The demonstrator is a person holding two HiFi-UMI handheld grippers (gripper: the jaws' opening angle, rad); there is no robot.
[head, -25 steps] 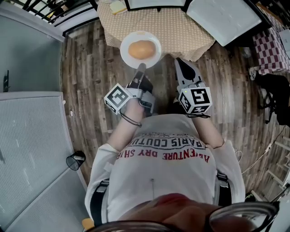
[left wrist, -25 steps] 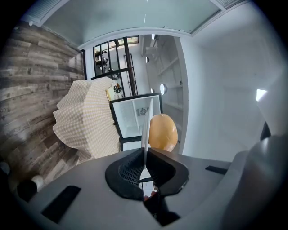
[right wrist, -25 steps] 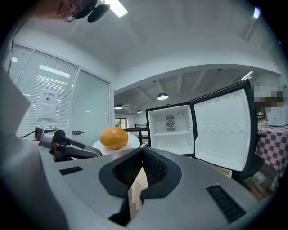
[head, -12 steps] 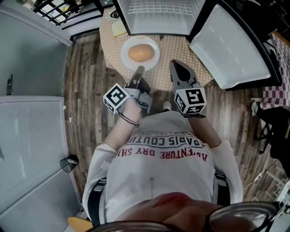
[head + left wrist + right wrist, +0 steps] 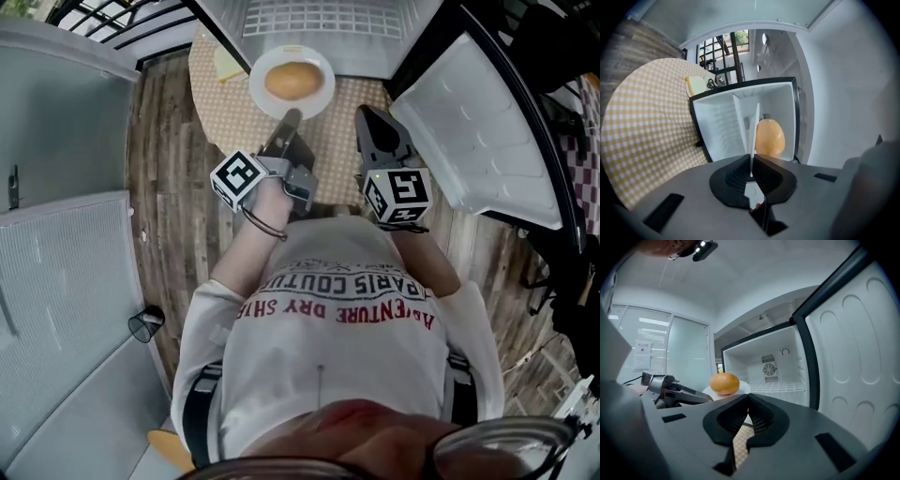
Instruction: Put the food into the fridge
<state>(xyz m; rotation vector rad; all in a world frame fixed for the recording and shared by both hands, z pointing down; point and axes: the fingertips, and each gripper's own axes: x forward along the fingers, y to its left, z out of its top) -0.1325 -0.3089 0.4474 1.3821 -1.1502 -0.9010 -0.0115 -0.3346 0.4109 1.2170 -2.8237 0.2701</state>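
We grip the plate point(image 5: 257, 90) by its near rim with the left gripper point(image 5: 288, 120), whose jaws are clamped on the thin white edge; in the left gripper view the plate point(image 5: 753, 129) shows edge-on, rising from between the jaws of the gripper point(image 5: 751, 174). The bun point(image 5: 292, 81) sits in the middle of the plate, round and golden orange, and in the left gripper view the bun point(image 5: 769, 137) stands just to the right of the rim. We hold the plate above the far edge of the checked table point(image 5: 223, 105), right in front of the open fridge point(image 5: 319, 21), and the bun is not yet on a shelf. The door point(image 5: 480, 122) is swung wide to our right. Our right gripper point(image 5: 367, 117) hovers just beside the plate with its jaws together and nothing between them. From the right gripper point(image 5: 748, 401) we see the bun point(image 5: 724, 383) against the white fridge point(image 5: 774, 365), beside the door point(image 5: 853, 357).
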